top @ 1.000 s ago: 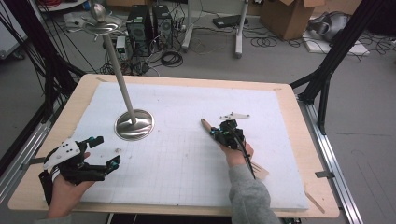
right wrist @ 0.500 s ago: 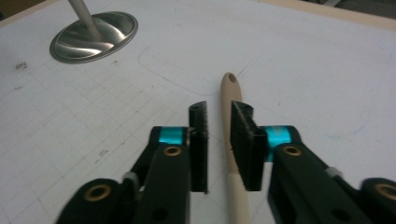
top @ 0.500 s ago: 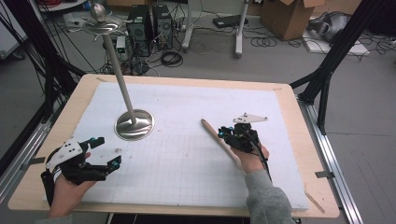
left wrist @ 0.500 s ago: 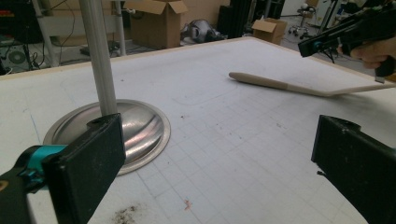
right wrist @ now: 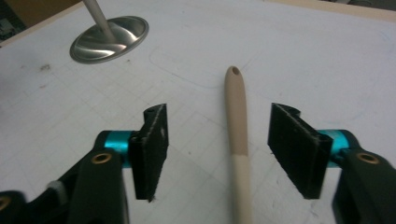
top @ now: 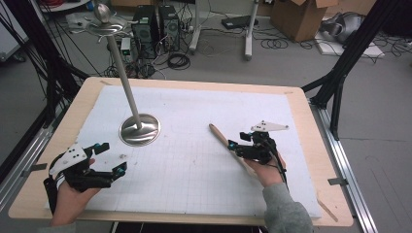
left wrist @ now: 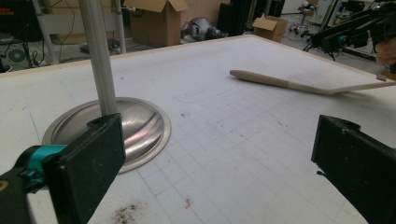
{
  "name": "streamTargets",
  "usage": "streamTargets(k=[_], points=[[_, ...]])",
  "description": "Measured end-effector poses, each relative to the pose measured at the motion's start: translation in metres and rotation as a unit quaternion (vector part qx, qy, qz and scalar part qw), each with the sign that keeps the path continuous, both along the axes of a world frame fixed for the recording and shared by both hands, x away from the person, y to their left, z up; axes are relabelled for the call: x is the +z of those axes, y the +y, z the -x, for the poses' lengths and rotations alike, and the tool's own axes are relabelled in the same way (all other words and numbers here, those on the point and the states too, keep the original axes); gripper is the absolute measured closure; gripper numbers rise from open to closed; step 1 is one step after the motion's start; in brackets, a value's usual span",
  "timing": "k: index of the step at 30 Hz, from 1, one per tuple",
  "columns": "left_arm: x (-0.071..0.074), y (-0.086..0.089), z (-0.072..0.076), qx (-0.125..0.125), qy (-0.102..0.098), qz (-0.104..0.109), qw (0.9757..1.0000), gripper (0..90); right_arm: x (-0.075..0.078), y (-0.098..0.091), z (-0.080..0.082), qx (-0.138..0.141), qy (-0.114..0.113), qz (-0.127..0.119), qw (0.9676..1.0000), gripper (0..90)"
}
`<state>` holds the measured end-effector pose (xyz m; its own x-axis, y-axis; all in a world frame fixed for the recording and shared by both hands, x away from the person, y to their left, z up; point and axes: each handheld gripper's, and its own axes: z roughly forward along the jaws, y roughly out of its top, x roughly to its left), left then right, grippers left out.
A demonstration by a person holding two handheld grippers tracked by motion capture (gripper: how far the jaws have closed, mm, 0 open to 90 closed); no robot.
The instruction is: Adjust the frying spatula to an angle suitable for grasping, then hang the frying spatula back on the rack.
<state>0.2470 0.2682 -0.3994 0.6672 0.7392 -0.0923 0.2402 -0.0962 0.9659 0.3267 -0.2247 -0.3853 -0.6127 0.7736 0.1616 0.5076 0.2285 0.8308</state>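
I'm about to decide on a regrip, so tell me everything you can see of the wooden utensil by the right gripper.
The wooden utensil is a long, slim stick of pale, beige wood with a rounded handle end pierced by a small hole. The handle part is slightly darker than the rest. It lies flat on the white gridded mat, running diagonally, handle end toward the metal stand. It sits between the open jaws of the right gripper, which have just been opening; neither pad touches it. Its far end is hidden under the hand.

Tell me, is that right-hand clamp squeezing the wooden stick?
No: in the right gripper view the stick lies on the table between the jaws of the right gripper, with a clear gap on each side.
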Motion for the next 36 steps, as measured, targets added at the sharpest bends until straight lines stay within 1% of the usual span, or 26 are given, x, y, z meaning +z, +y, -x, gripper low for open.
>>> streamTargets(k=[3,4,5,8,10,12,16,20,23,25,31,32,36], points=[[0.0,-0.001,-0.001,0.0,0.001,0.001,1.0,3.4,-0.004,-0.008,0.003,0.002,0.004,-0.006,1.0,20.6],[-0.001,-0.002,-0.001,0.0,0.001,0.0,1.0,3.4,-0.005,-0.01,0.004,0.004,0.005,-0.007,1.0,16.4],[-0.001,-0.002,-0.001,-0.001,0.002,-0.001,1.0,3.4,-0.005,-0.012,0.005,0.005,0.005,-0.006,1.0,14.5],[-0.004,-0.004,-0.002,-0.003,0.008,-0.004,1.0,3.4,-0.005,-0.02,0.01,0.015,-0.007,-0.006,0.9998,14.5],[-0.006,-0.005,-0.002,-0.005,0.011,-0.008,0.9999,3.4,-0.006,-0.025,0.011,0.024,-0.006,-0.005,0.9997,14.5],[-0.008,-0.005,-0.002,-0.004,0.015,-0.011,0.9998,3.4,-0.006,-0.03,0.012,0.026,-0.006,-0.004,0.9996,14.5],[-0.007,-0.002,0.0,0.001,0.011,-0.007,0.9999,3.4,-0.008,-0.035,0.013,0.026,-0.002,-0.005,0.9996,14.6],[-0.008,-0.001,-0.001,0.002,0.013,-0.004,0.9999,3.4,-0.01,-0.036,0.013,0.027,0.002,-0.001,0.9996,14.6],[-0.008,-0.001,0.0,0.0,0.013,-0.006,0.9999,3.4,-0.012,-0.035,0.012,0.026,0.007,0.003,0.9996,14.6],[-0.007,0.0,0.002,0.0,0.01,-0.005,0.9999,3.4,-0.013,-0.035,0.011,0.027,0.006,0.007,0.9996,14.5],[-0.006,0.003,0.002,0.006,0.009,-0.001,0.9999,3.4,-0.016,-0.031,0.006,0.03,0.012,0.008,0.9995,14.6],[-0.007,0.003,0.001,0.007,0.012,-0.001,0.9999,3.4,-0.016,-0.03,0.006,0.033,0.013,0.007,0.9994,14.6],[-0.008,0.0,0.0,0.004,0.015,-0.007,0.9998,3.4,-0.017,-0.03,0.004,0.039,0.012,0.004,0.9992,14.6]])
